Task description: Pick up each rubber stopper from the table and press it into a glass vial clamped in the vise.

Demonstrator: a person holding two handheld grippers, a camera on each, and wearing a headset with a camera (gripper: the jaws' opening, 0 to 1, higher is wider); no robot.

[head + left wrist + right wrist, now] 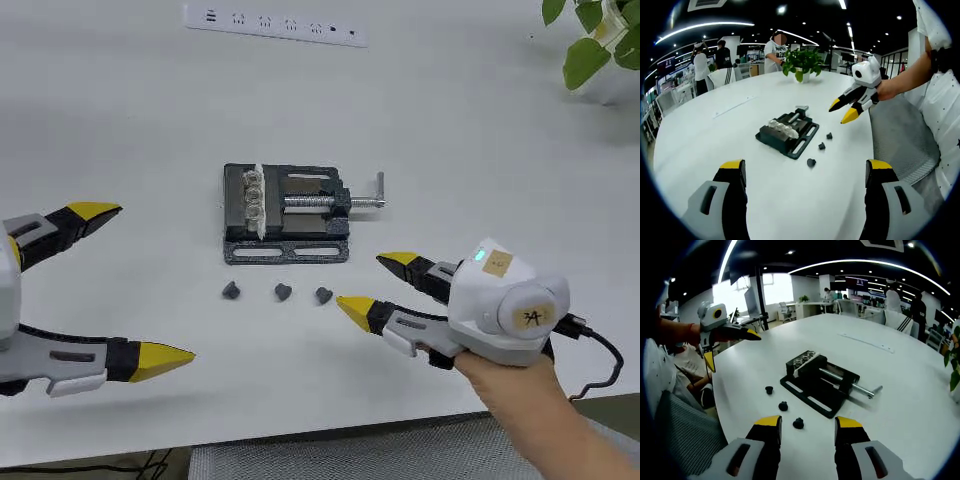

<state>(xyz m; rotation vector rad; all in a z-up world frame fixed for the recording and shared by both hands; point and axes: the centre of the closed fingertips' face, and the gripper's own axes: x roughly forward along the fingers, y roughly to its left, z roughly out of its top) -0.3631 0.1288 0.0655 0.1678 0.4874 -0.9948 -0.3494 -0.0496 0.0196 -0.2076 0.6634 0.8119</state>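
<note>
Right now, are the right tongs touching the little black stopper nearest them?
Apart. The left gripper view shows the right tongs raised off the table, with a clear gap above the nearest stopper.

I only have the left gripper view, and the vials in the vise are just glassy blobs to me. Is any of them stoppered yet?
Observer: None. The right gripper view shows three vials in the vise with mouths as open rings.
Operator: Is the right tool lined up on a stopper?
Observer: Roughly: in its own view the nearest stopper shows in the gap between its open jaws.
</note>
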